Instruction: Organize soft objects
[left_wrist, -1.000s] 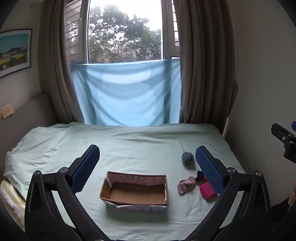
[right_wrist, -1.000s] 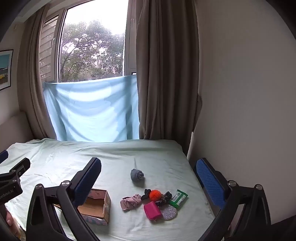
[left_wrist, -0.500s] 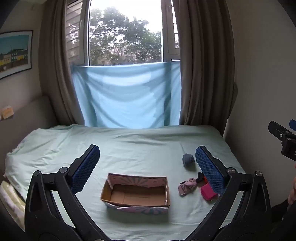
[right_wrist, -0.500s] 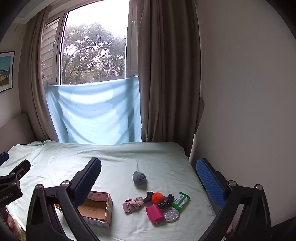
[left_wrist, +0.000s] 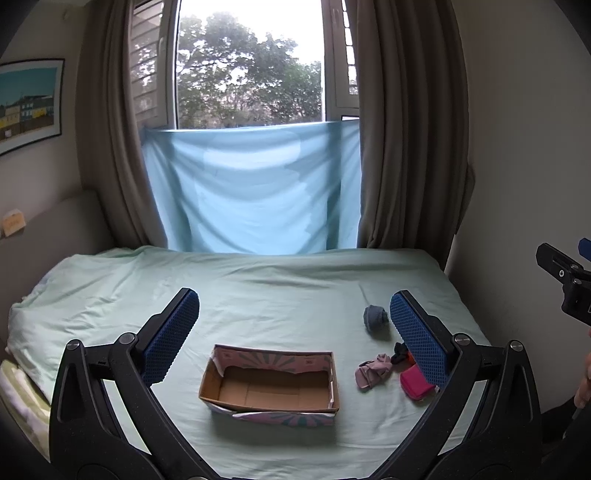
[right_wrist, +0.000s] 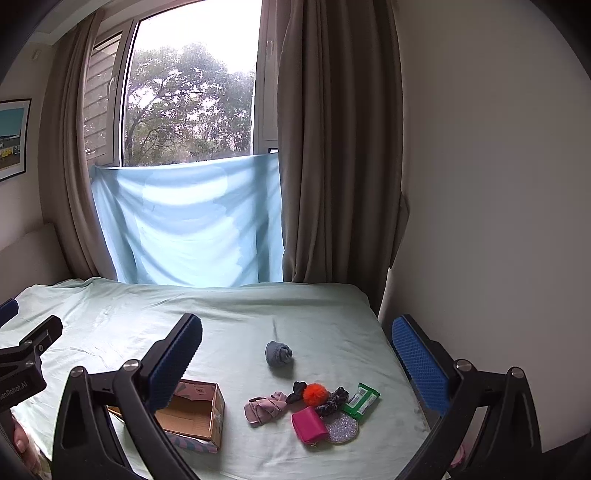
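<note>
Left gripper (left_wrist: 291, 328) and right gripper (right_wrist: 295, 354) both gape wide, holding nothing.

The left tool (left_wrist: 291, 332) is held level above the near part of the bed, its two blue-padded fingers (left_wrist: 170, 336) spread wide, nothing between them. The right tool (right_wrist: 295, 356), off to its right, is likewise spread wide and empty.

Open cardboard box (left_wrist: 268, 387), empty, flat on bed sheet. Right of it, apart: crumpled pink cloth (right_wrist: 264, 407), rolled grey sock (right_wrist: 277, 353) farther back. Orange pompom (right_wrist: 316, 393) touching dark scrunchies (right_wrist: 334, 398); pink pouch (right_wrist: 308, 424) just in front.
</note>
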